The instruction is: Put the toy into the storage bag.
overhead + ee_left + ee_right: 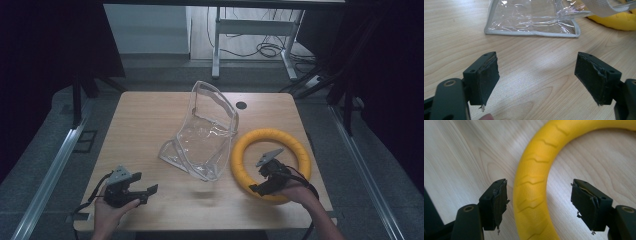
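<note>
Yellow foam ring [534, 185] flat at right of table [150, 120], near rim between wide-open right gripper [540, 205], poised to clamp it. Left gripper [537, 80] gaping, empty, at near left, aimed toward clear plastic bag [529, 17] lying mid-table beside ring.

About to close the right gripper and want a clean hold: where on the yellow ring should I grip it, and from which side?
Grip the yellow ring on its near arc, coming from above on the person's side. The right gripper already straddles that stretch, open, one jaw outside the ring and one inside. The band is narrow enough to fit between them, and it lies flat on the table.
</note>
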